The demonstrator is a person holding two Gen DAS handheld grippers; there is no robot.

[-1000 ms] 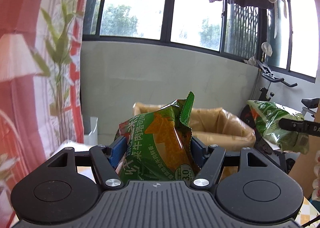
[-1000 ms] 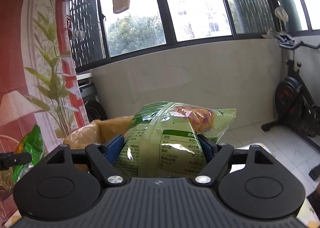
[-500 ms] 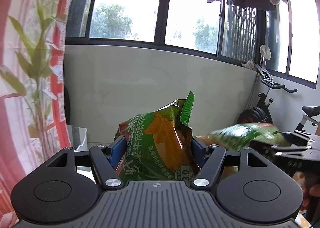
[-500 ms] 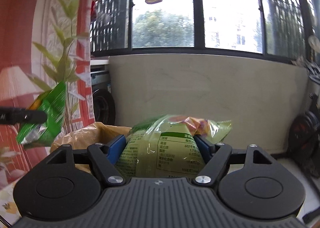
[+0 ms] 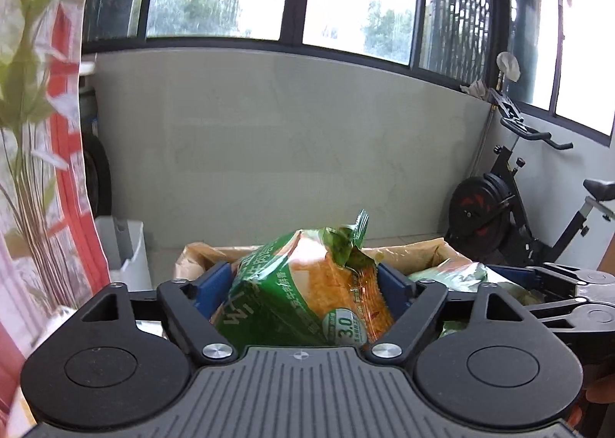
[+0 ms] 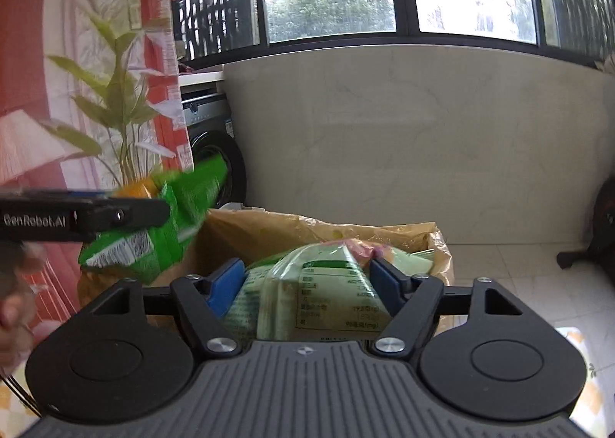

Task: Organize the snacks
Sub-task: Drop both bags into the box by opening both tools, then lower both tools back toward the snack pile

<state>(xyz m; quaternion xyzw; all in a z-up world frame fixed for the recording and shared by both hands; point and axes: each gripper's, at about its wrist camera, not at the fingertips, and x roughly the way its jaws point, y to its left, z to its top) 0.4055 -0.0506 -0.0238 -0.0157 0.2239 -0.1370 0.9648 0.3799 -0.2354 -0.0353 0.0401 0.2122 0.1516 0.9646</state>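
Note:
My left gripper (image 5: 307, 278) is shut on a green and orange snack bag (image 5: 303, 296) and holds it above the open cardboard box (image 5: 200, 251). My right gripper (image 6: 307, 280) is shut on a pale green snack bag (image 6: 323, 296), also over the box (image 6: 269, 234). In the left wrist view the right gripper (image 5: 511, 278) and its pale bag (image 5: 449, 272) show at the right, inside the box mouth. In the right wrist view the left gripper (image 6: 169, 211) and its green bag (image 6: 161, 238) show at the left, over the box's left edge.
A low grey wall (image 5: 269, 138) under windows stands behind the box. An exercise bike (image 5: 511, 207) is at the right. A washing machine (image 6: 215, 153) and a red floral curtain (image 6: 77, 92) are at the left. A white bin (image 5: 123, 249) stands left of the box.
Both grippers have moved forward and down toward the box, each still holding its bag. The right gripper's bag now sits in the box mouth. The two grippers have come closer together.

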